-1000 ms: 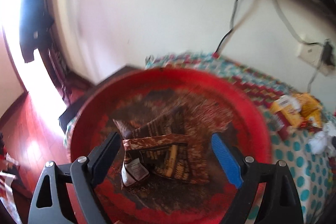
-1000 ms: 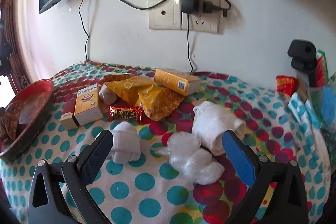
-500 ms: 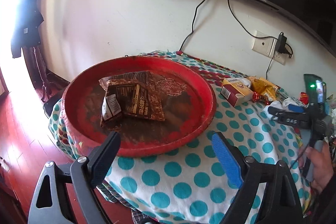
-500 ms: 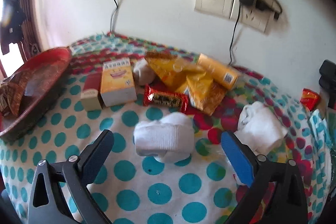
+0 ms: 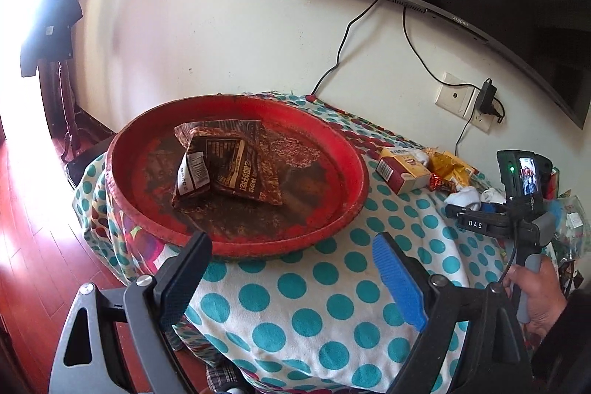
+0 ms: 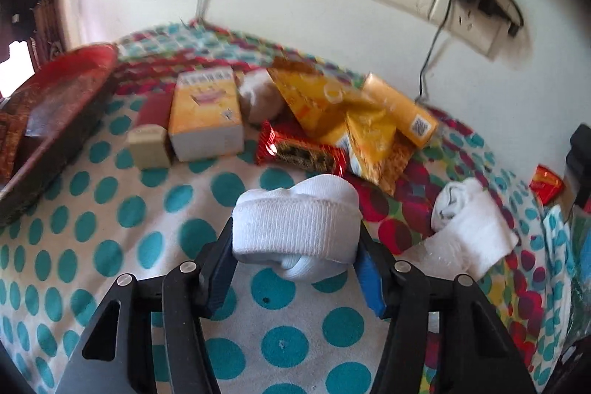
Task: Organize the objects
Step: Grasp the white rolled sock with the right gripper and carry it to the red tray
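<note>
Right gripper (image 6: 295,246): your jaws had just been closing; pads pressed both sides of the rolled white sock (image 6: 295,224), frame centre.
Left gripper (image 5: 295,276): jaws apart, empty, lower frame.
Red tray (image 5: 343,154): left of centre, holding brown packets (image 5: 229,165).
Risk: soft sock could squeeze out if you lifted fast.
</note>
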`<state>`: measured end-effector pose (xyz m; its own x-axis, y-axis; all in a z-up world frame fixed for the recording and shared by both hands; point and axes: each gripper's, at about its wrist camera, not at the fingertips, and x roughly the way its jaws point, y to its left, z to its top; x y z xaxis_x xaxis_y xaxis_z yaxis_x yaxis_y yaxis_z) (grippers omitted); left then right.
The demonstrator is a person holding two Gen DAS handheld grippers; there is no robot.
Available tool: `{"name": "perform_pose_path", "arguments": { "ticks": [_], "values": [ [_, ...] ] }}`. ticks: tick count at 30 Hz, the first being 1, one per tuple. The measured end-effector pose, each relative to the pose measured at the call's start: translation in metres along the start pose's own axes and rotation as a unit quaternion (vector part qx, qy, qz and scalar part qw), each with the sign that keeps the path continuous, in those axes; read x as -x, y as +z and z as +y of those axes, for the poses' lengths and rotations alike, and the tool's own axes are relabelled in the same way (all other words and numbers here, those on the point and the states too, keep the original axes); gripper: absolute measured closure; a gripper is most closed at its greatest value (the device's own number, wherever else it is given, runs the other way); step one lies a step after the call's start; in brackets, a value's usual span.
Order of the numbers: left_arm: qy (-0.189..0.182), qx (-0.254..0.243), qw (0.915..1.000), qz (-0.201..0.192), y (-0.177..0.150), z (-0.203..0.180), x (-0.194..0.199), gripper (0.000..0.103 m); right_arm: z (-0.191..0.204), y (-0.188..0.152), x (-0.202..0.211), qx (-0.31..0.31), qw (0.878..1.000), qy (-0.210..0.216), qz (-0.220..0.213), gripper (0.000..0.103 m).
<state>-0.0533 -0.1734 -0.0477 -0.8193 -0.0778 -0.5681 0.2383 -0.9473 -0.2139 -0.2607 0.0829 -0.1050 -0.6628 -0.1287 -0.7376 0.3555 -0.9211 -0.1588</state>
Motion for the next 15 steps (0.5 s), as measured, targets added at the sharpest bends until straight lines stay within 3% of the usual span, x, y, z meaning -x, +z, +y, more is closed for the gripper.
{"name": "perform_pose_path", "arguments": {
  "ticks": [4, 10, 15],
  "values": [
    [0.001, -0.008, 0.9999, -0.008, 0.000, -0.004, 0.010, 0.012, 0.001, -0.001, 0.009, -0.002, 1.000, -0.017, -0.019, 0.048],
    [0.031, -0.017, 0.9993, -0.009, -0.005, -0.001, 0.023, 0.012, 0.004, 0.005, 0.014, -0.006, 0.999, -0.027, -0.016, 0.048],
    [0.040, -0.002, 0.9992, 0.002, -0.008, 0.014, 0.026, 0.012, 0.031, 0.025, 0.030, 0.007, 0.999, -0.020, -0.035, 0.048]
  ]
}}
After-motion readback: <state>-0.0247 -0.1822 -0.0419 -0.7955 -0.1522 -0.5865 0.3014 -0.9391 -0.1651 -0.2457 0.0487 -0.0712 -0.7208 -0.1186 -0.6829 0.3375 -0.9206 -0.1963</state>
